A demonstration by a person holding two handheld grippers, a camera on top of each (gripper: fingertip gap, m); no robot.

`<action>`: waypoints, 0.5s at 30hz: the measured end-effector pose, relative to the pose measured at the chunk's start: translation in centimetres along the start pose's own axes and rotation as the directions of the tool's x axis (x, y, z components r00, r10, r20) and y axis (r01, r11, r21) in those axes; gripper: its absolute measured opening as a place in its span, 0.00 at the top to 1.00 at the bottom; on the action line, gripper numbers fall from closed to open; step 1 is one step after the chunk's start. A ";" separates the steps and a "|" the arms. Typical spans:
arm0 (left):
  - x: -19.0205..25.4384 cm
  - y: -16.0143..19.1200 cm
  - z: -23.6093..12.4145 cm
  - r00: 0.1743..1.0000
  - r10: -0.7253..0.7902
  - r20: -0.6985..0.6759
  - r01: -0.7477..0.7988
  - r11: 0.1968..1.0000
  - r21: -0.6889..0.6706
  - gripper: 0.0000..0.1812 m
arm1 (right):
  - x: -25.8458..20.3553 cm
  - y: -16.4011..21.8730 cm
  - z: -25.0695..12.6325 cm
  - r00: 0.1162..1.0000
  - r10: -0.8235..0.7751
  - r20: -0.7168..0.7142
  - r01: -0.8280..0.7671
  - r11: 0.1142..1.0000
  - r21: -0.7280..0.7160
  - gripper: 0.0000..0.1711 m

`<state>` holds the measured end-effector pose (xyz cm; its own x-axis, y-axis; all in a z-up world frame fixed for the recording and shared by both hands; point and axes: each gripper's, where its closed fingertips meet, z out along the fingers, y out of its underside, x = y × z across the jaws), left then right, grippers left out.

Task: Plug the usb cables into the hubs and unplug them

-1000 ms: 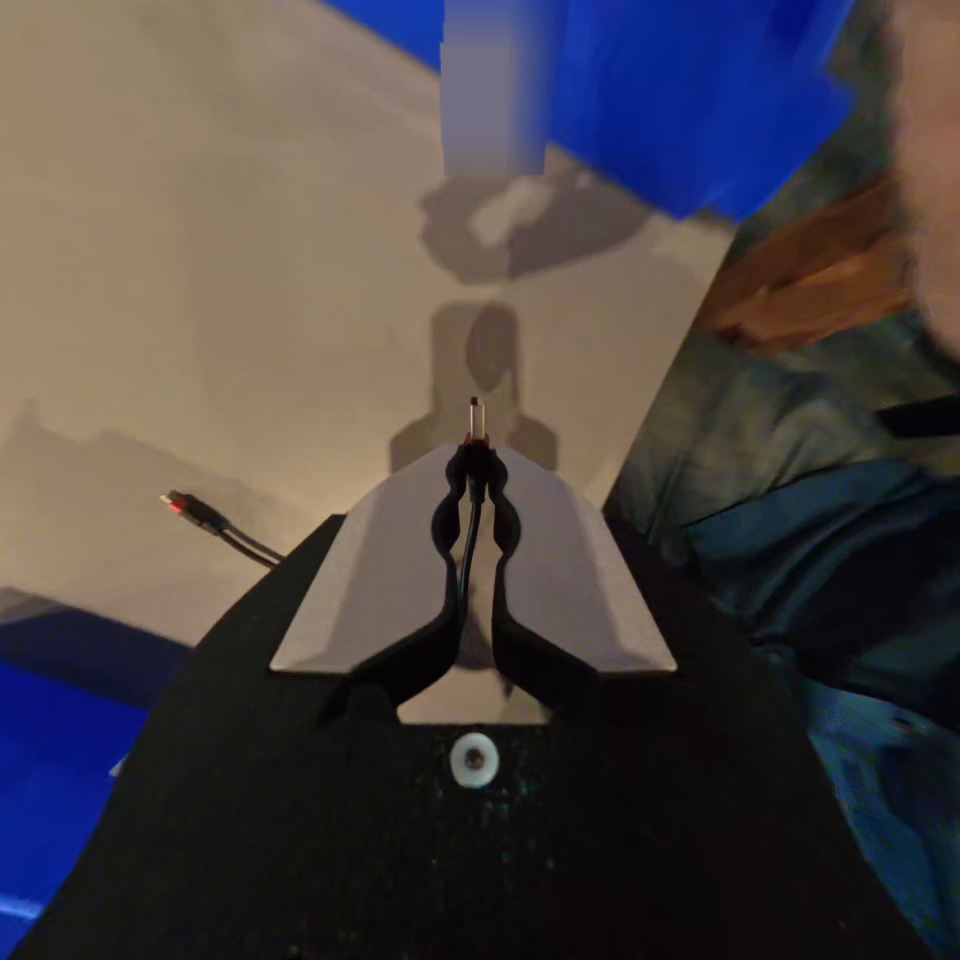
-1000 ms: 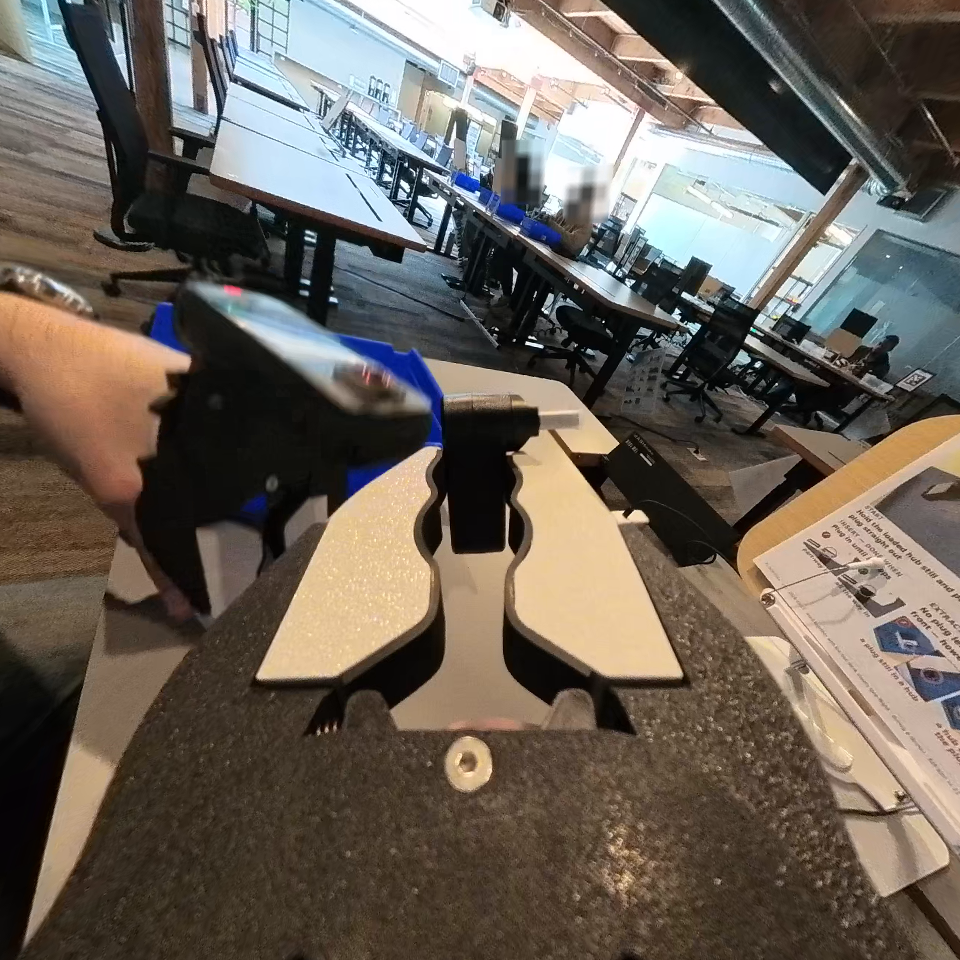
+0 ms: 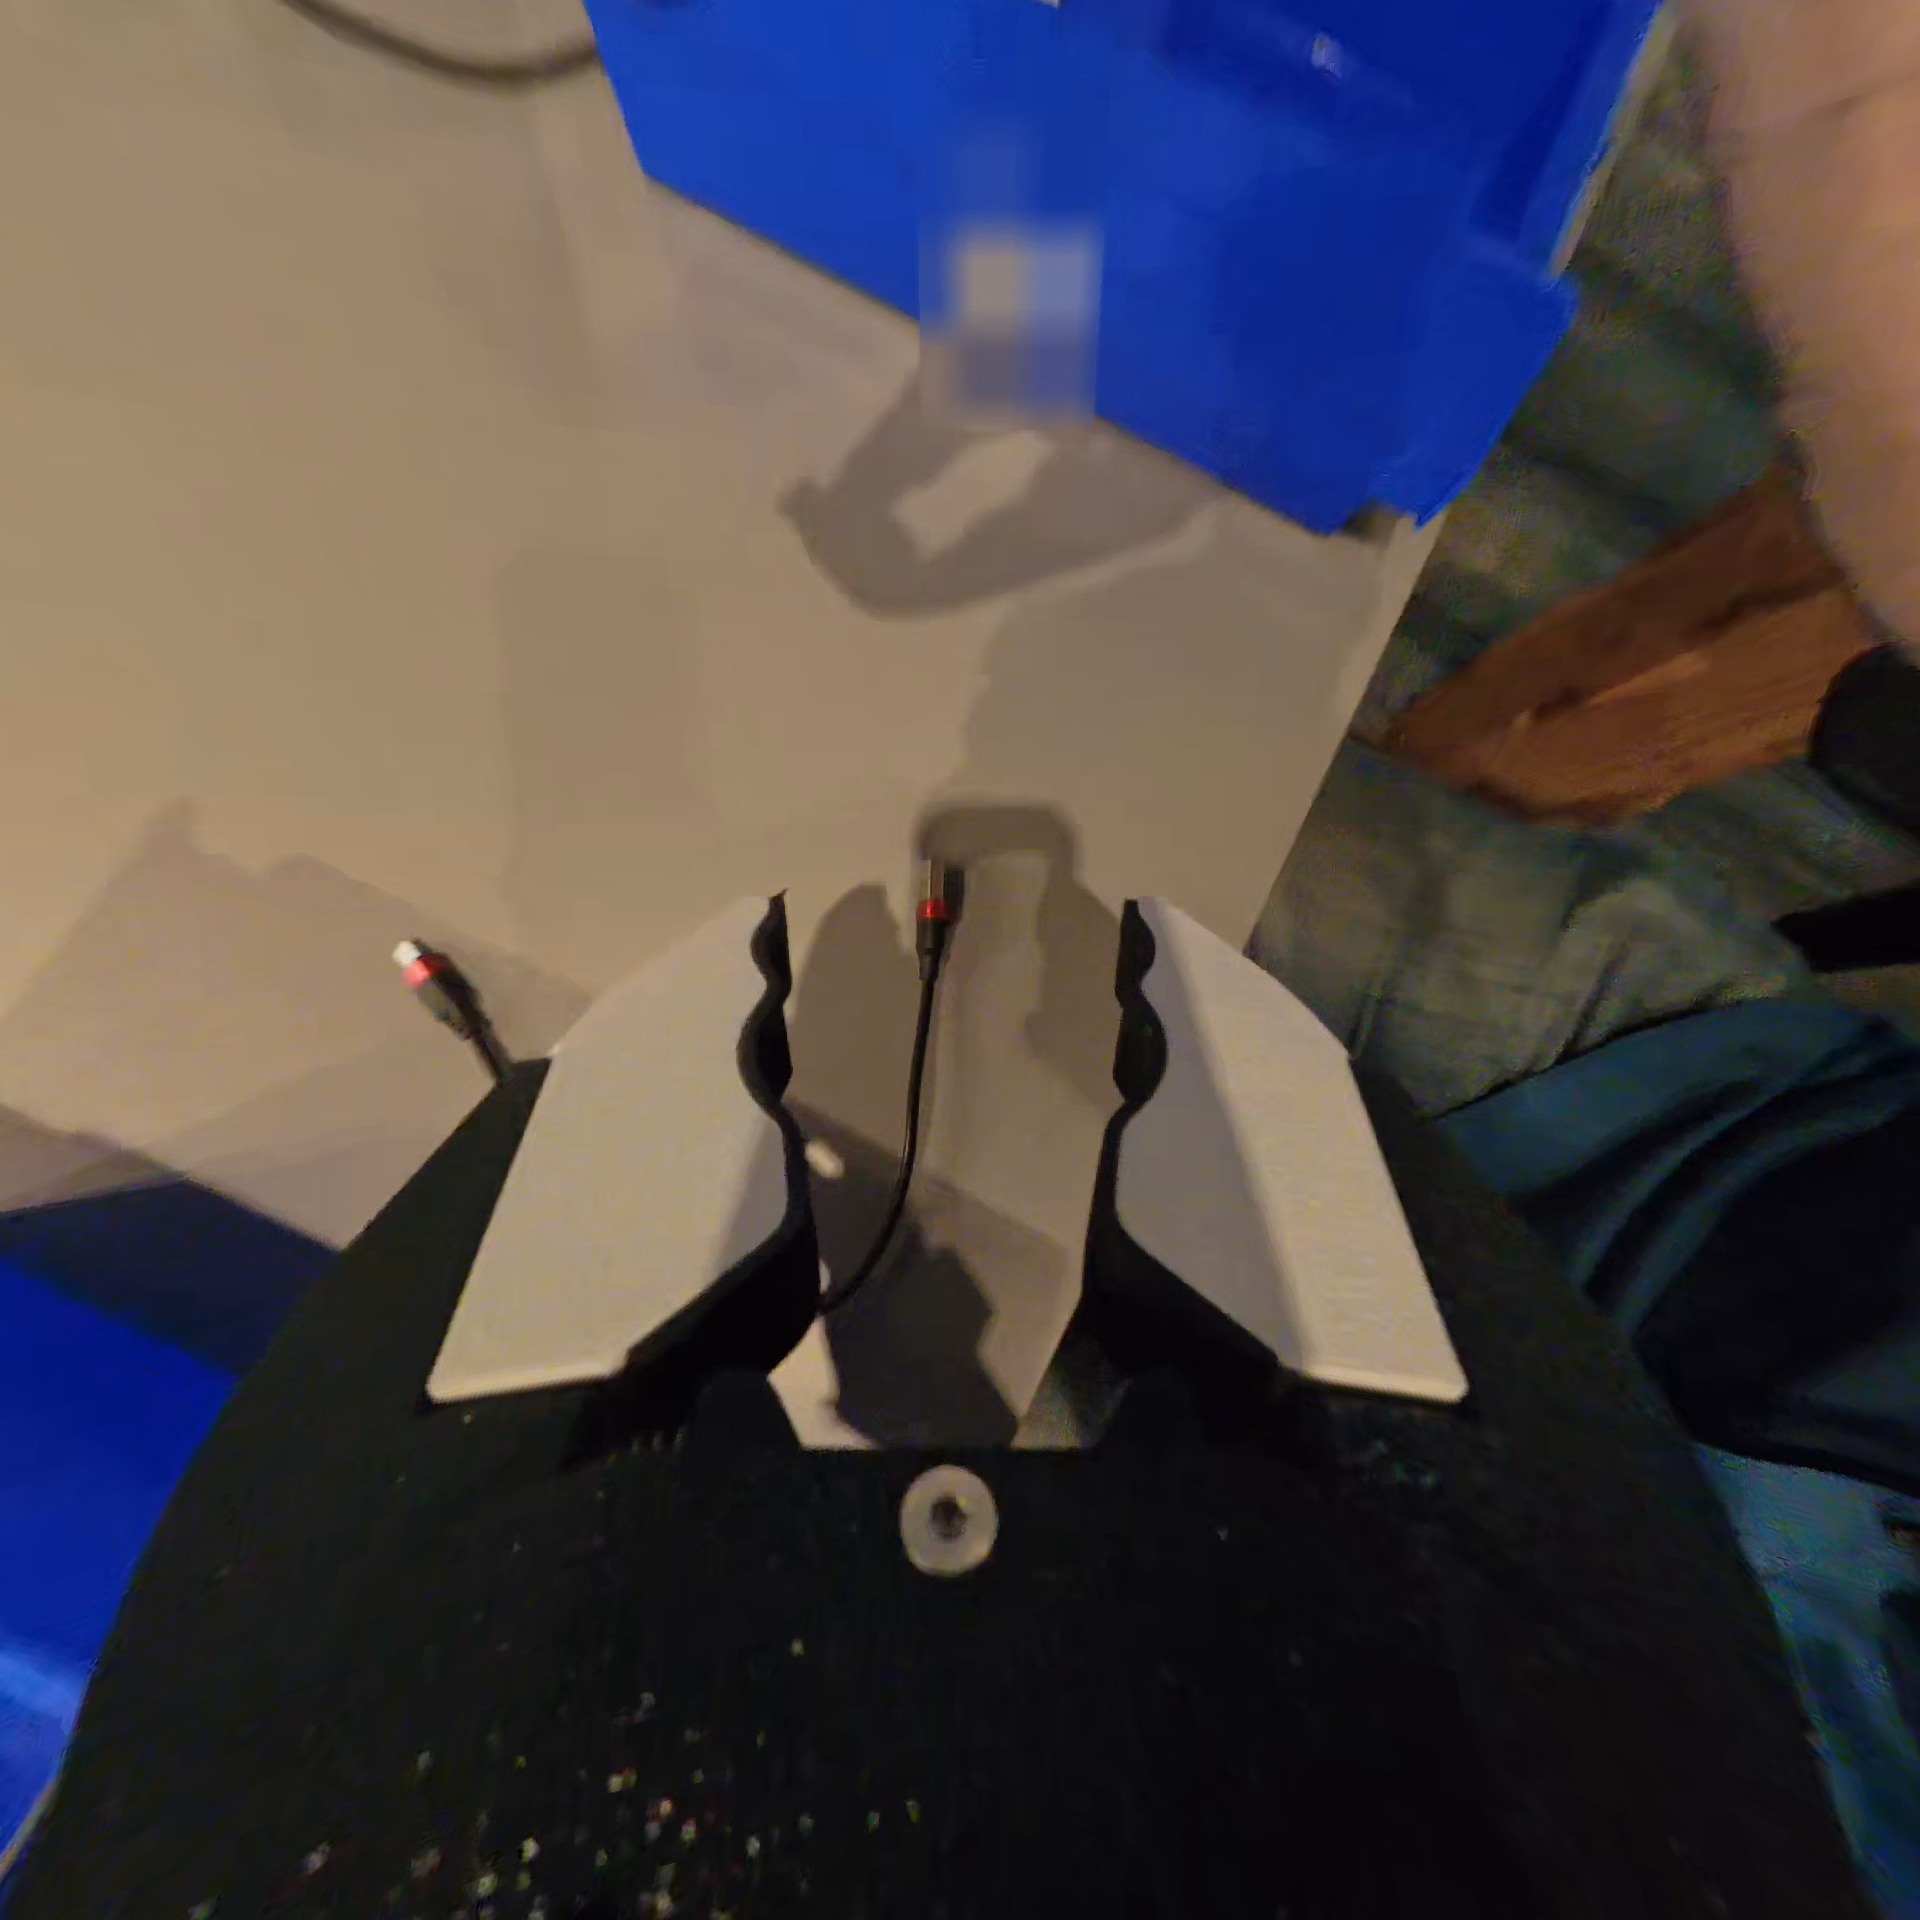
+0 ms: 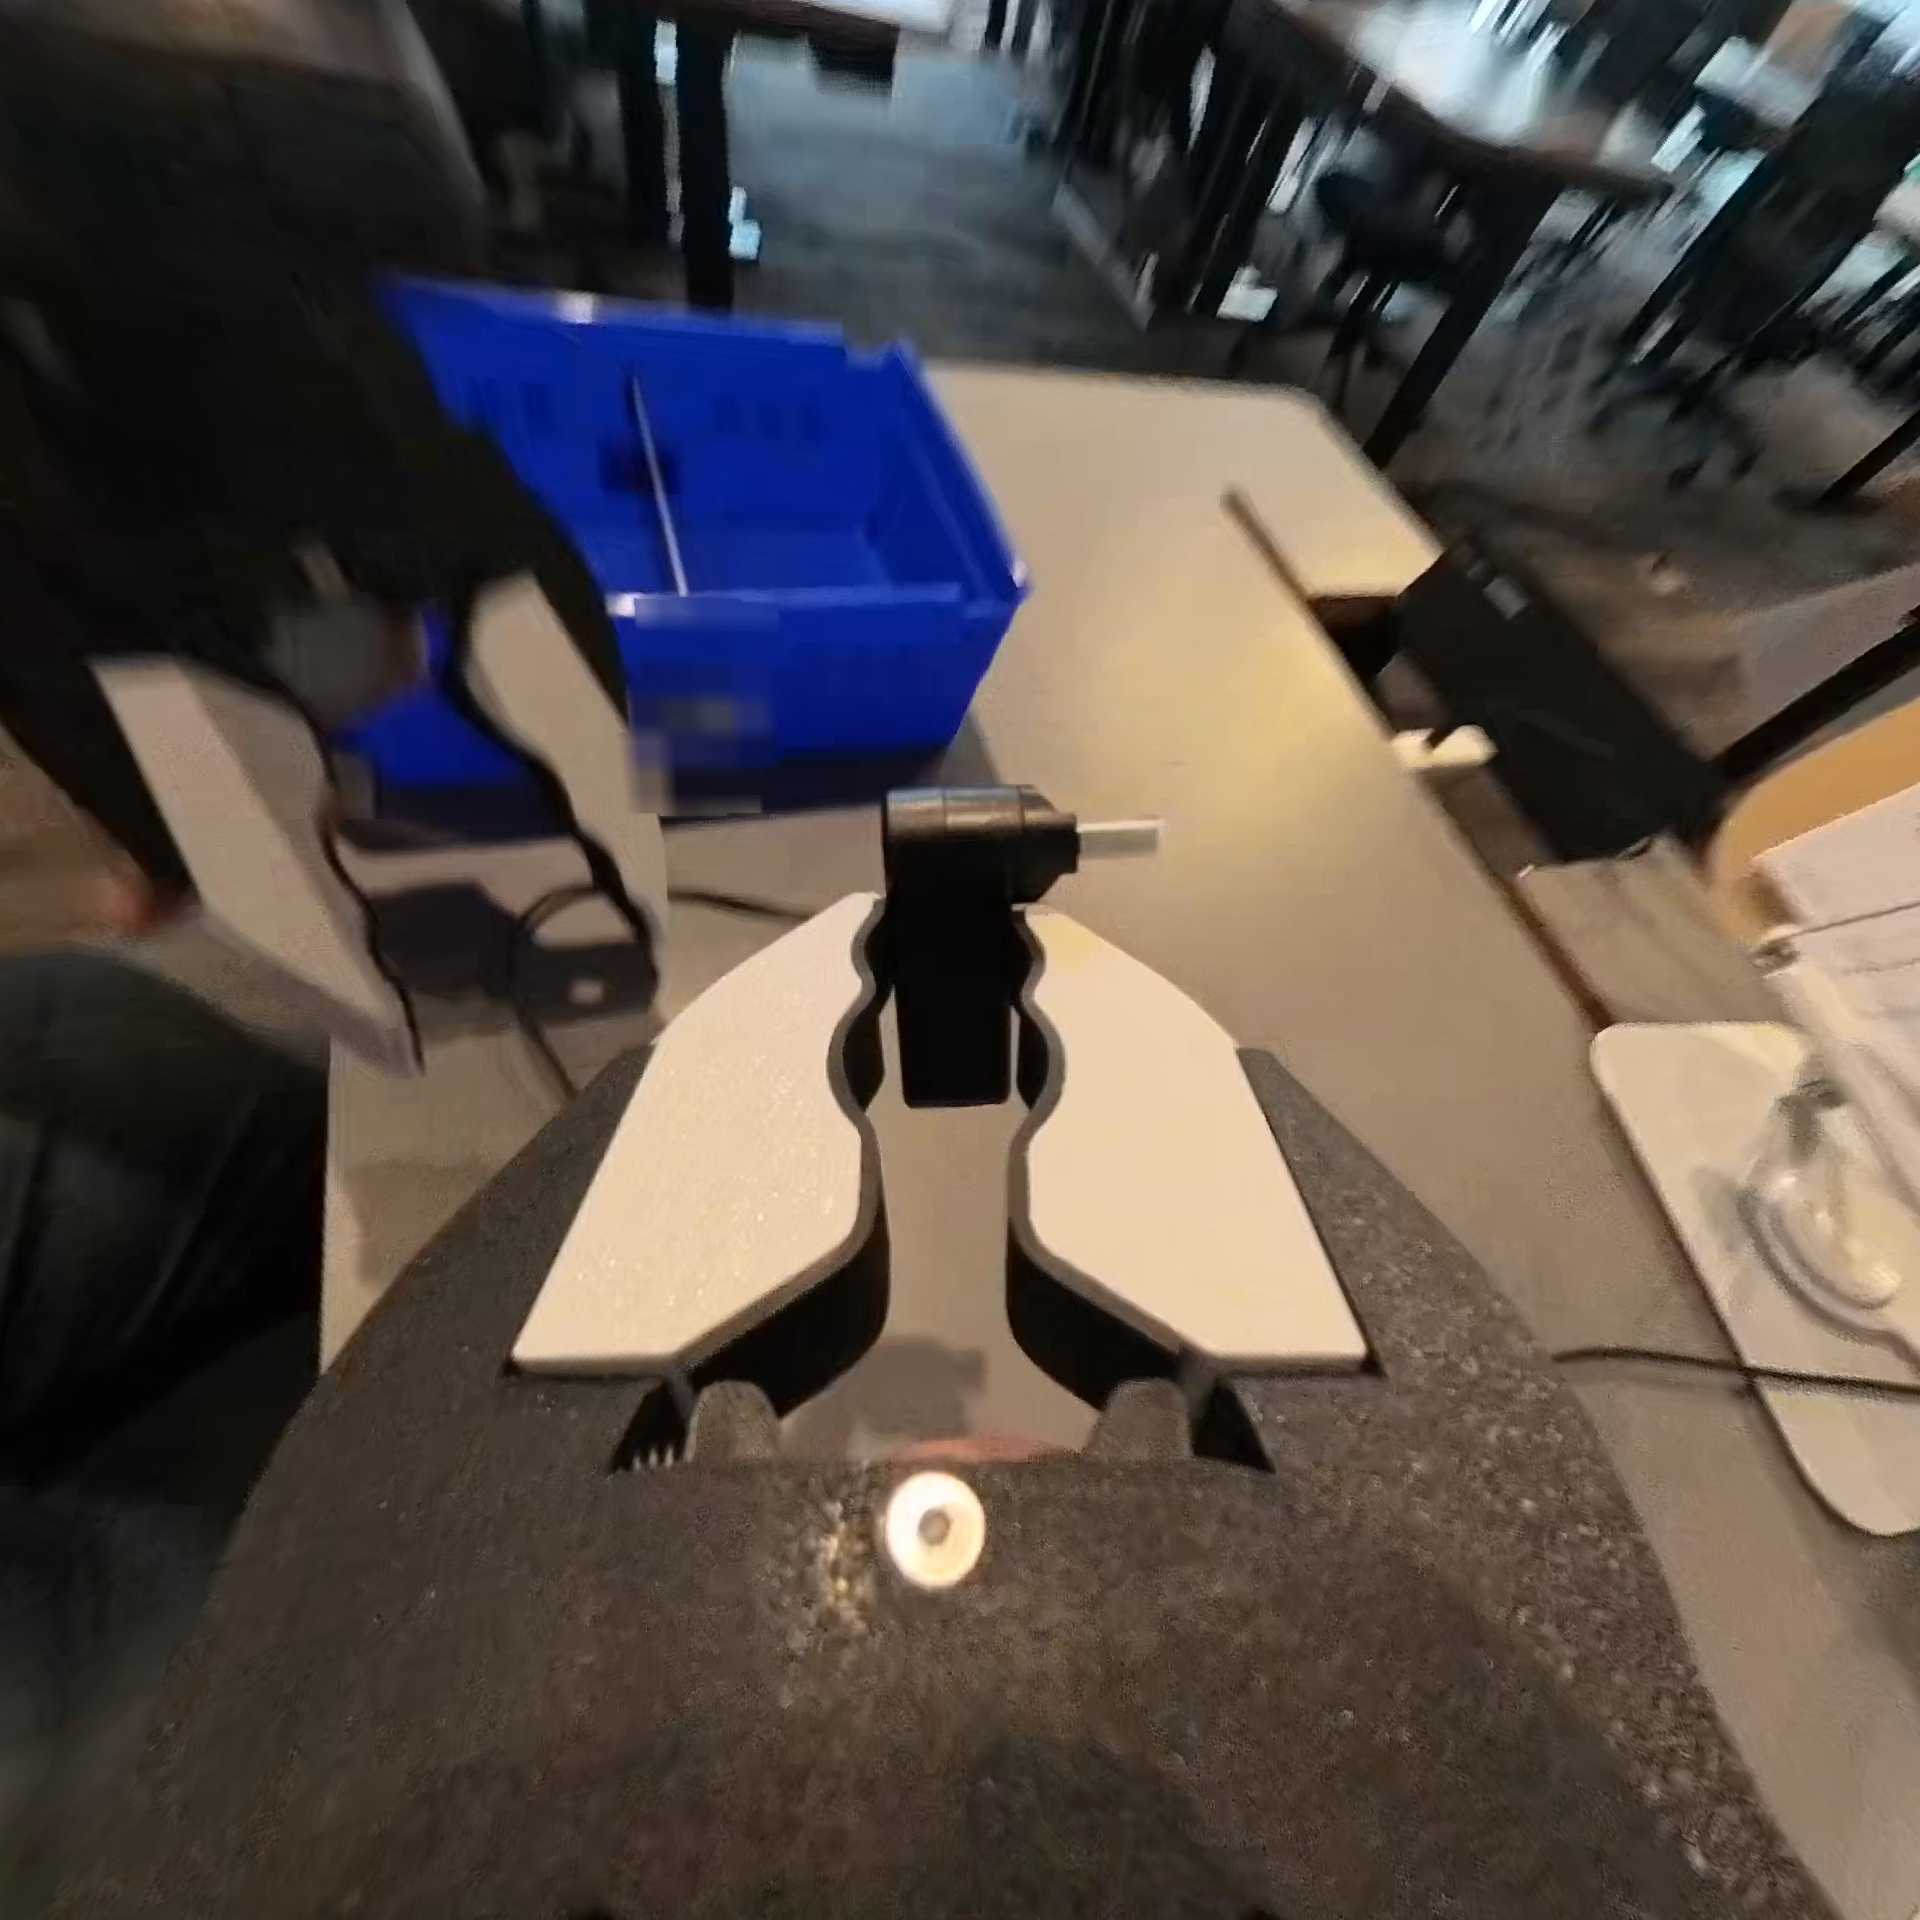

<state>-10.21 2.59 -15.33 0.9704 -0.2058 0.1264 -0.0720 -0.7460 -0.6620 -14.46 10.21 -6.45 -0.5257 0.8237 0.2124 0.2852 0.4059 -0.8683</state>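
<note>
A: Where motion blur smears the right wrist view, which items stay uncertain?

B: Item one: background desks and chairs, indistinct. Item two: a mosaic patch on the blue bin (image 4: pixel 727 582), not part of the scene. The cable's far end runs under the left hand-held gripper (image 3: pixel 951 935), hidden.

A: Materials and shapes?

B: Both tools: black grainy bodies, pale flat finger plates with wavy black inner edges. The bin: glossy blue plastic, rectangular, on the grey matte surface (image 3: pixel 416 520). The usb cable (image 3: pixel 914 1091): thin, black, with a red collar and metal plug (image 3: pixel 938 894). A second plug (image 3: pixel 426 971), red-banded, lies to the left on the surface.

A: State and position?

B: Left hand-held gripper: fingers spread wide, holding nothing; the usb cable lies between them without touching either, plug pointing forward just past the tips. Right hand-held gripper (image 4: pixel 951 935): pinching the hub (image 4: pixel 961 935), a black block standing upright with a metal connector projecting right.
</note>
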 end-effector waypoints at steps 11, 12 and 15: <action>-1.1 1.3 -8.4 0.994 -0.093 0.053 0.077 0.966 0.248 0.69 | -5.3 11.0 6.9 0.964 0.101 0.244 0.081 0.766 -0.637 0.88; -1.0 1.4 -8.4 0.994 -0.095 0.049 0.080 0.964 0.254 0.69 | -5.6 11.8 7.2 0.962 0.113 0.249 0.085 0.741 -0.666 0.88; -0.8 2.1 -8.2 0.995 -0.099 0.033 0.087 0.962 0.260 0.70 | -6.2 13.7 7.8 0.956 0.134 0.261 0.108 0.668 -0.737 0.88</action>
<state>-13.00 -3.98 -10.73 0.9798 -0.1100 0.1671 0.0753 -0.5710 -0.8175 -13.57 7.53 -23.16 -0.6740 0.7381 -0.0302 0.7239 0.6517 -0.2266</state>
